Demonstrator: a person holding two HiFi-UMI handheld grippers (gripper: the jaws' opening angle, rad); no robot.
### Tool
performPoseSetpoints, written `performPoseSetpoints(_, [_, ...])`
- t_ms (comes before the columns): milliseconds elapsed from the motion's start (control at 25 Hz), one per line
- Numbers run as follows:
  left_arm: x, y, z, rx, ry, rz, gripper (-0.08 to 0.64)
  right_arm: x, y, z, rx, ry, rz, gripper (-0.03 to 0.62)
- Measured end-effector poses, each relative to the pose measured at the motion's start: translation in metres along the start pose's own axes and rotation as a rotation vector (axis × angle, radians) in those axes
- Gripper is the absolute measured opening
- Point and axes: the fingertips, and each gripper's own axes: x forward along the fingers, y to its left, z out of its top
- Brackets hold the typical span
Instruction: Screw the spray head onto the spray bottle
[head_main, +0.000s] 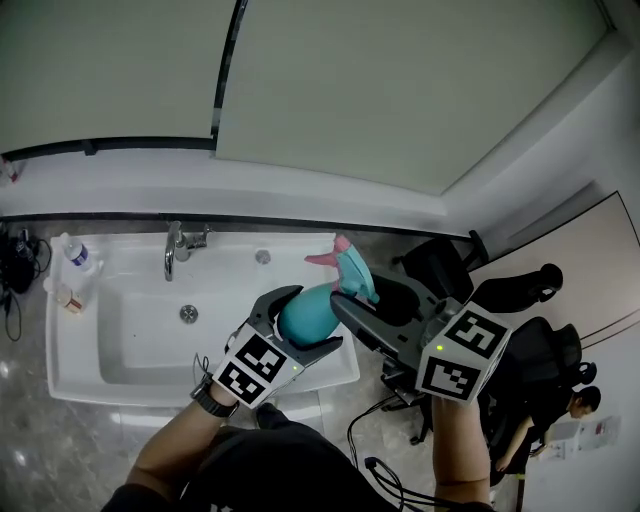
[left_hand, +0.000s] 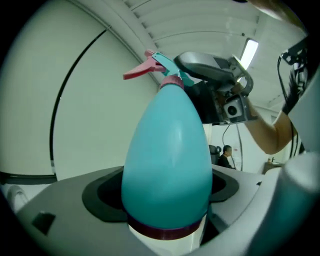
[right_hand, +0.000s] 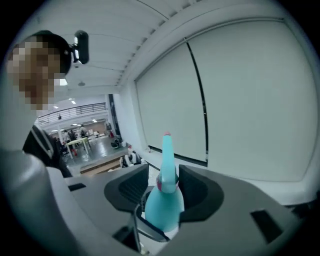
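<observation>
Status: my left gripper (left_hand: 165, 186) is clamped on the lower body of the teal egg-shaped plastic spray bottle (left_hand: 167, 150), one pad on each flank just above its dark red band and white base. The bottle is in the air, tilted, over the right-hand part of the white sink basin (head_main: 120, 335) and well apart from the chrome faucet (head_main: 175, 248). The teal spray head with the pink trigger (head_main: 348, 268) sits on the bottle's neck at a pink collar; whether the threads have caught I cannot tell. My right gripper (right_hand: 162, 176) is pinching that head at about half spread, a dark pad on either side of it. Risks, as I judge them: (1) cross-threading, if I turn while head and neck are not in line, which is likely enough with the bottle held on a slant. (2) The bottle turning with the head, since the body is smooth and rounded and my left pads hold only a narrow band of it. (3) My right pads sliding off the slim head, or catching the trigger, under twist. (4) Either slip would drop the bottle into the sink.
</observation>
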Motion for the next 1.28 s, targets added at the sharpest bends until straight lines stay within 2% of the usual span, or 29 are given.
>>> performPoseSetpoints(160, [-0.009,-0.023,0.009,-0.044,-0.017,-0.194,0.434,-0.041,0.020,0.021,-0.174,-0.037,0.180,0.161])
performPoseSetpoints(320, [-0.026,-0.064,0.012,-0.063,0.010,-0.479,0.434,-0.070,0.051,0.039,-0.469,-0.062,0.363,0.161])
performPoseSetpoints(440, [-0.041,-0.094,0.008,-0.063,0.039,-0.669,0.434,-0.078,0.058,0.036,-0.640,-0.001,0.446,0.206])
performPoseSetpoints(520, [-0.051,-0.112,0.006,-0.058,0.045,-0.775,0.434,-0.083,0.063,0.032,-0.684,0.033,0.524,0.239])
performPoseSetpoints(600, [-0.060,-0.130,0.006,-0.043,0.040,-0.863,0.434,-0.086,0.069,0.029,-0.683,0.044,0.621,0.266])
performPoseSetpoints(680, [-0.066,-0.143,0.008,-0.033,0.033,-0.919,0.434,-0.087,0.076,0.027,-0.654,0.030,0.709,0.282])
performPoseSetpoints(920, [-0.084,-0.147,0.001,-0.010,0.001,-0.990,0.434,-0.067,0.105,0.003,-0.543,-0.032,0.937,0.283])
performPoseSetpoints(1080, [-0.088,-0.160,0.022,-0.024,-0.054,-1.058,0.434,-0.077,0.124,0.006,-0.442,-0.140,1.102,0.282])
performPoseSetpoints(1280, [-0.090,-0.179,0.041,-0.046,-0.085,-1.141,0.437,-0.090,0.129,0.022,-0.324,-0.260,1.207,0.282])
